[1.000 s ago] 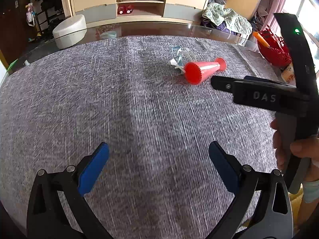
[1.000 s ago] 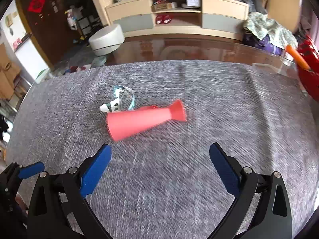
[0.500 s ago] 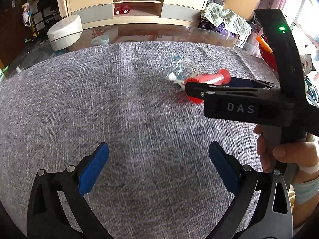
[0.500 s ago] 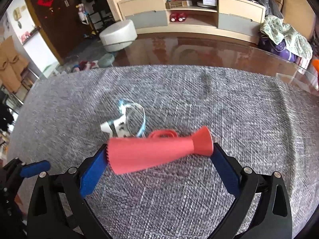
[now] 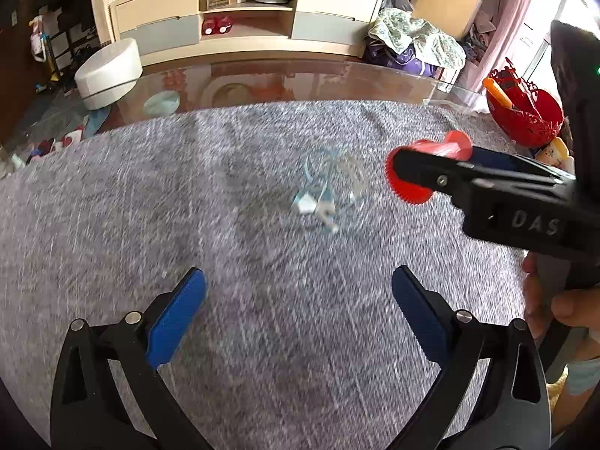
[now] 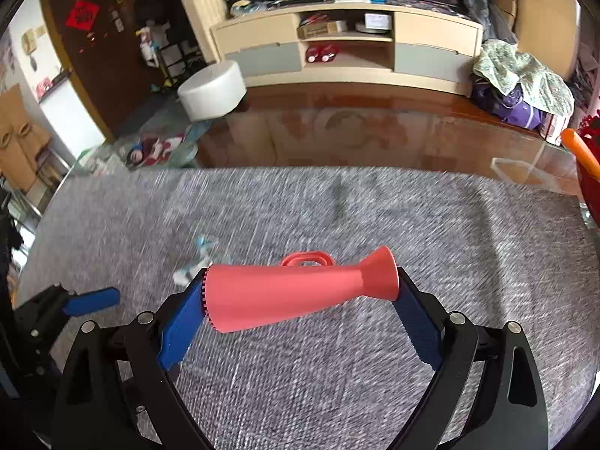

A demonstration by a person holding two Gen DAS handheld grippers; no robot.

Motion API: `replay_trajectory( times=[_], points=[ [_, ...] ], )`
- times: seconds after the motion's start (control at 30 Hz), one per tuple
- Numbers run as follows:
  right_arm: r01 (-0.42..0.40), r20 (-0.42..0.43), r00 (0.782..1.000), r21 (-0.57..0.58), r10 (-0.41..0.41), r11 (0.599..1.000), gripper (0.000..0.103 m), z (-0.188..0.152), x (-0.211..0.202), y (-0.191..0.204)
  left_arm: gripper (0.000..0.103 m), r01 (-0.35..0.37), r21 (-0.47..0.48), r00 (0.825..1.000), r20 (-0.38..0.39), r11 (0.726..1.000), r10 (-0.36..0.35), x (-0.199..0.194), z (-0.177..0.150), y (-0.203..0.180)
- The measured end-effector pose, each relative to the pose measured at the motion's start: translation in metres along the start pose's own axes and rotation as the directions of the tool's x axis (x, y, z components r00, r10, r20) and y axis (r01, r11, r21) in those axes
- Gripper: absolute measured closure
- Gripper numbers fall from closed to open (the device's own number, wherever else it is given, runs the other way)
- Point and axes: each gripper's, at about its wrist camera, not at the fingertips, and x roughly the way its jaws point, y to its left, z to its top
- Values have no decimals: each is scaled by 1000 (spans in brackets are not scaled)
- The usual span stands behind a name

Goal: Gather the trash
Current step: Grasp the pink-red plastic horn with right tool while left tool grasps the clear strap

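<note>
The right gripper (image 6: 300, 311) is closing on a red horn (image 6: 300, 294), its pads touching both ends, lifted above the grey cloth (image 6: 375, 217). The left gripper (image 5: 298, 307) gapes wide, empty. A crumpled clear wrapper (image 5: 326, 195) lies on the cloth just left of the horn.

The horn-shaped piece (image 6: 300, 292) is lying crosswise between the pads of the right gripper (image 6: 300, 300), whose jaws are closing on it, wide end to the left, apparently lifted off the cloth-covered table (image 5: 150, 195). The crumpled wrapper (image 5: 326, 195) is sitting on the cloth just left of it and ahead of the left gripper (image 5: 298, 307). The lattice basket (image 5: 525, 112) is standing at the table's far right edge. Beyond the table, the round stool (image 5: 108, 71) is standing left before the long cabinet (image 5: 243, 11).
</note>
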Motion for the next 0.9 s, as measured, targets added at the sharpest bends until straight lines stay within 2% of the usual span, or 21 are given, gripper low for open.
replay_trajectory(
  times=[0.13, 0.3, 0.47, 0.53, 0.6, 0.67, 0.9],
  points=[
    [16, 7, 1000, 24, -16, 1000, 10, 11, 5, -11, 13, 9, 13, 1000, 7, 1000, -9, 11, 14, -5],
    [37, 2, 999, 64, -37, 997, 10, 19, 12, -25, 33, 15, 36, 1000, -5, 999, -15, 28, 28, -12],
    [38, 8, 999, 77, -38, 996, 10, 23, 11, -32, 38, 31, 52, 999, 9, 998, -32, 38, 39, -18],
    [27, 3, 1000, 90, -28, 996, 10, 23, 11, -37, 52, 27, 60, 999, 17, 998, -28, 39, 42, -21],
    [29, 5, 1000, 91, -29, 995, 10, 21, 8, -37, 77, 29, 56, 999, 17, 998, -30, 40, 44, -21],
    [29, 6, 1000, 92, -30, 995, 10, 19, 4, -37, 87, 45, 51, 999, 2, 998, -45, 39, 44, -20],
    [26, 16, 999, 78, -27, 997, 10, 7, -30, -27, 90, 22, 39, 999, 22, 999, -23, 6, 29, -22]
  ],
)
